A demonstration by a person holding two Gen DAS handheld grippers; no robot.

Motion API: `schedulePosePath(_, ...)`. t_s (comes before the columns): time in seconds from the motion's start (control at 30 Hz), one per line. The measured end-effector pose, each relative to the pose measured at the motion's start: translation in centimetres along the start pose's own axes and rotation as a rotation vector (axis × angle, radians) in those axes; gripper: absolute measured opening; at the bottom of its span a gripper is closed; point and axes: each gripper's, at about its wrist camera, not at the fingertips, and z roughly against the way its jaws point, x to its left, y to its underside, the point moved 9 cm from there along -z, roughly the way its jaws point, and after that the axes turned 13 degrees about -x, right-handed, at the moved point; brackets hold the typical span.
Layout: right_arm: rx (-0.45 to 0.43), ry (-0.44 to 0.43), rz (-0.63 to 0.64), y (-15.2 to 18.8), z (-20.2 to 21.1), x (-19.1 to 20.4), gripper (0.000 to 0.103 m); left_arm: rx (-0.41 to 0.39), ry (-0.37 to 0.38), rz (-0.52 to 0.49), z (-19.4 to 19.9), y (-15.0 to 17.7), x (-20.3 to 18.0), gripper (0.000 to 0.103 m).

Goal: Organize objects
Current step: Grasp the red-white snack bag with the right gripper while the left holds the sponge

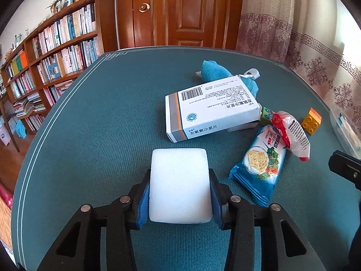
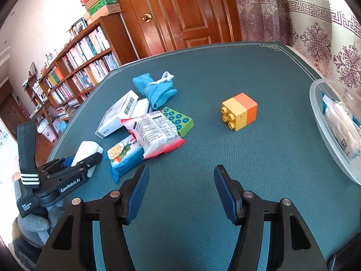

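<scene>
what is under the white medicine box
The medicine box leans tilted on a white block, likely a sponge, whose end pokes out. The rolled blue cloth lies just behind. Anything further beneath is covered.

We count one white foam sponge block, one white cardboard medicine box, two plastic snack packets: blue cracker one, red-white one. Two toy bricks: yellow-orange, green. One blue cloth pouch, one clear plastic tub.

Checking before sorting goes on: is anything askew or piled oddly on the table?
Yes. The medicine box sits tilted, propped on something white beneath it, and the red packet lies across the cracker pack and green block. Nothing looks spilled or damaged.
</scene>
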Motion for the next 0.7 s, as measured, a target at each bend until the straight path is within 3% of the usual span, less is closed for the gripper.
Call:
schedulePosePath(0.2,0.0,-0.064,0.037,-1.4,-2.5,1.8,0.066,-0.023,0.031,0.004,0.3,-0.2,-0.6,0.047)
schedulePosePath(0.7,0.045,-0.131,0.112,-1.8,-7.6,3.2,0.066,-0.009,0.039,0.023,0.0,0.1,-0.7,0.047)
